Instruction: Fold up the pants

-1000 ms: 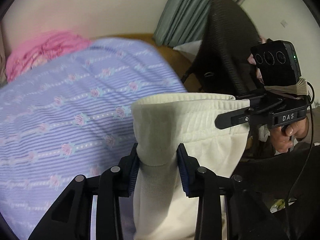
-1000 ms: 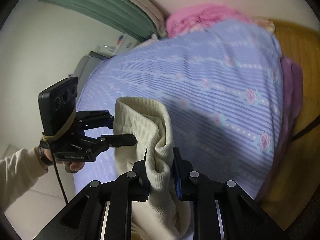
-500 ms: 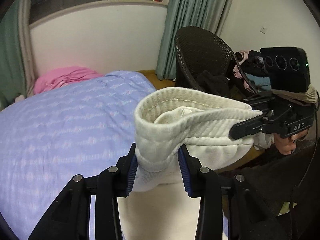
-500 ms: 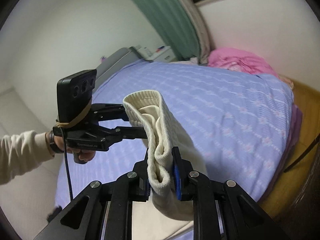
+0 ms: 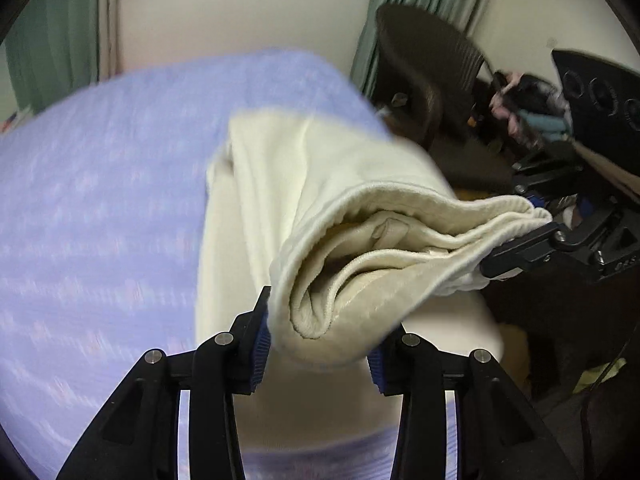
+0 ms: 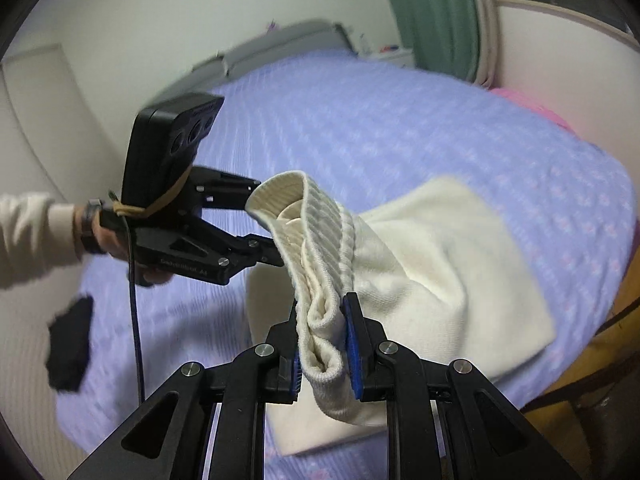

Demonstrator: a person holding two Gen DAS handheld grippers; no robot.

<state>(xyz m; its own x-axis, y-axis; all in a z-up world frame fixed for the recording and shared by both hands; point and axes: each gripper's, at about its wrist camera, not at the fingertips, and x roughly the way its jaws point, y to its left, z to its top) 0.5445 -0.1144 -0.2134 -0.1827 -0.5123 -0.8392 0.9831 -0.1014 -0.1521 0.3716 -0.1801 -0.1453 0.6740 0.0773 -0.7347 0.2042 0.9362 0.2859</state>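
Both clamped on the cream pants waistband, left gripper and right gripper at opposite ends, legs trailing toward frame top over the bed.

Home bedroom, lilac floral bedspread, green curtains, wicker chair

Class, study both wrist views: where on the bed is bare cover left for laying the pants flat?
Bare purple bedspread stretches from the cream pants toward the grey headboard and beyond the left gripper. Crowded: the near edge under the right gripper, and the black item.
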